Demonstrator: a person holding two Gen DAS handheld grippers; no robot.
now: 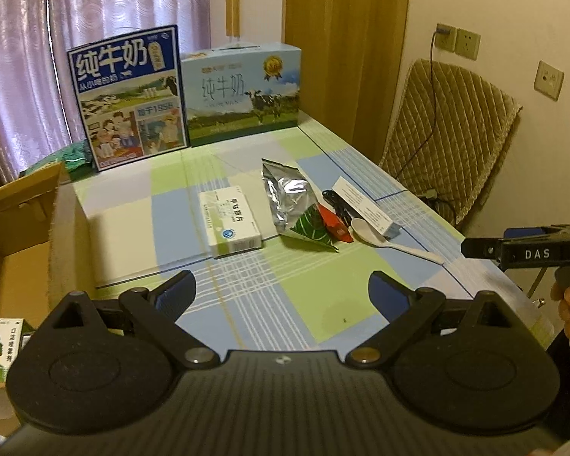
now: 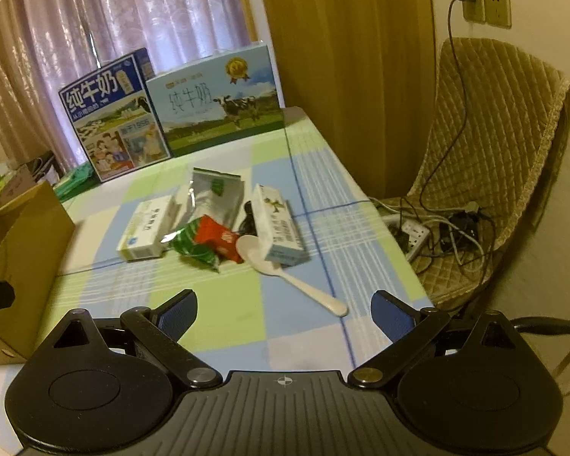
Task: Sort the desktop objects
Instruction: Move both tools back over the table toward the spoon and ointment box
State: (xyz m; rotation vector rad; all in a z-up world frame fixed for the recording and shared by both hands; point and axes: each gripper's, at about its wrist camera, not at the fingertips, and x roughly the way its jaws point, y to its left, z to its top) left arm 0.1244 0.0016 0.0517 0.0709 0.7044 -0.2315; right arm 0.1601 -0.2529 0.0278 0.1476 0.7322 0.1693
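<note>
Glossy white plastic spoon (image 2: pixel 290 275), crinkled foil pouch (image 2: pixel 216 197) behind it, flat medicine box (image 2: pixel 146 230) beyond, left gripper (image 1: pixel 283 294) and right gripper (image 2: pixel 285 313) both spread, empty.

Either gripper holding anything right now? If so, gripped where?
Nothing held. Left gripper and right gripper are both open over the table, with nothing between the fingers.

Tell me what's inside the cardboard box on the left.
The cardboard box holds one green-and-white medicine carton near its front corner. The left hand-held gripper hides the rest of the bottom.
</note>
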